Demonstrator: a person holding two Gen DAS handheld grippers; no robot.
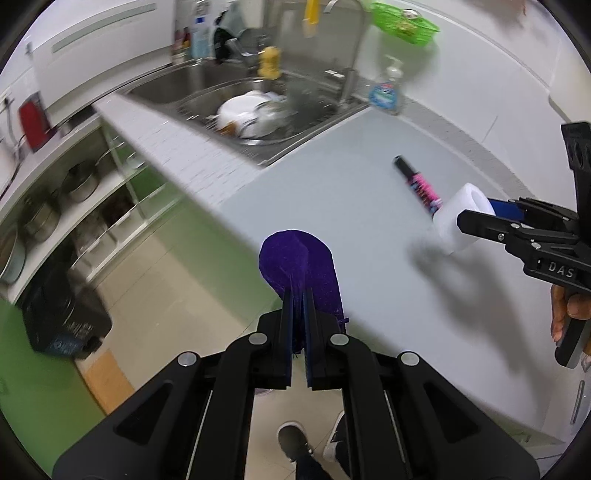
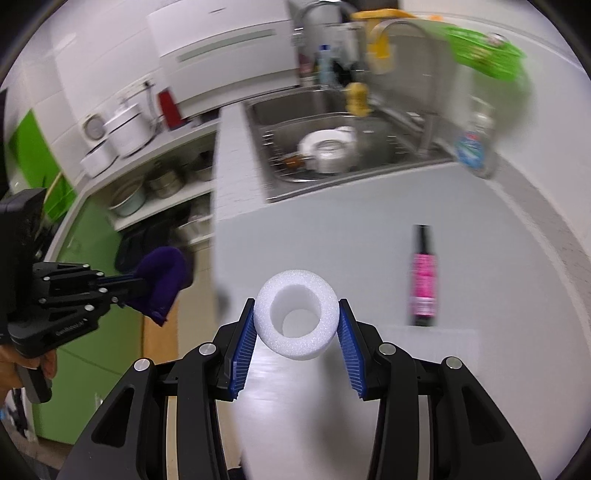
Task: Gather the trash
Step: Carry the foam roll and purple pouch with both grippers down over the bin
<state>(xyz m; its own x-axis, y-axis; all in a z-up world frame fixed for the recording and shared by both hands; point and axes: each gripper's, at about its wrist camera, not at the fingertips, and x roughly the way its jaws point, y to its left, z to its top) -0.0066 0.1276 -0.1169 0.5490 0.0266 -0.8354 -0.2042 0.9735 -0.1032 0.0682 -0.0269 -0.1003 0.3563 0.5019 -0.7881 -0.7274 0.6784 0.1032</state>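
My left gripper [image 1: 300, 295] is shut on a purple felt cloth [image 1: 299, 264] and holds it in the air over the counter's front edge; it also shows at the left of the right wrist view [image 2: 127, 290] with the cloth [image 2: 160, 282]. My right gripper [image 2: 297, 317] is shut on a white foam ring [image 2: 297, 319] above the counter; it shows at the right of the left wrist view [image 1: 476, 218] with the ring [image 1: 456, 221]. A black bottle with a pink label [image 2: 423, 280] lies on the grey counter [image 2: 498, 258], also in the left wrist view [image 1: 419, 184].
A steel sink [image 1: 229, 88] with white dishes [image 1: 251, 114] and a tall tap is at the counter's far end. A soap bottle [image 1: 386, 92] stands beside it. A green basket [image 1: 406, 22] hangs on the wall. Open shelves with pots [image 1: 77, 181] and a black bin [image 1: 59, 314] stand at the left.
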